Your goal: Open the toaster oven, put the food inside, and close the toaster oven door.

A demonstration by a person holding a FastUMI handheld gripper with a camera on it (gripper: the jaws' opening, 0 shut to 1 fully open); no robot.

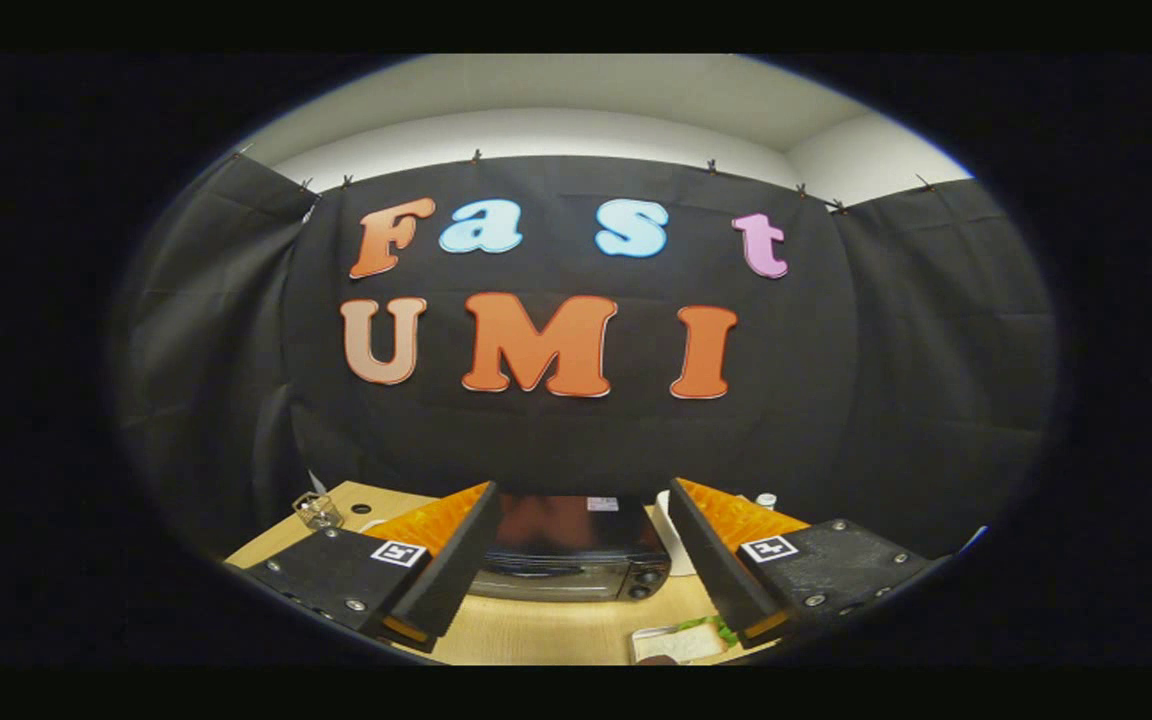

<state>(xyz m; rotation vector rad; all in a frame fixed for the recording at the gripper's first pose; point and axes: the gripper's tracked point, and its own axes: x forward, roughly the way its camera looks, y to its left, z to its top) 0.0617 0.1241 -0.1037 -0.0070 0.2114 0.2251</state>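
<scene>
Black toaster oven point(568, 548) is being approached, door shut — opening is judged pending, with the gripper point(576, 560) spread wide, food point(681, 640) lying nearer.

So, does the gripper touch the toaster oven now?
Apart. In the gripper view, the open gripper hangs above the table; the toaster oven stands well beyond its fingers.

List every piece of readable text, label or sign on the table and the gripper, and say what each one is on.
No text here can be read.
Toaster oven: a small pale label on its top, too blurred to read.
Gripper, fingers open with nothing between them: a square black-and-white marker on each finger, a pattern, not words.
Food tray on the wooden table: no lettering seen.
</scene>
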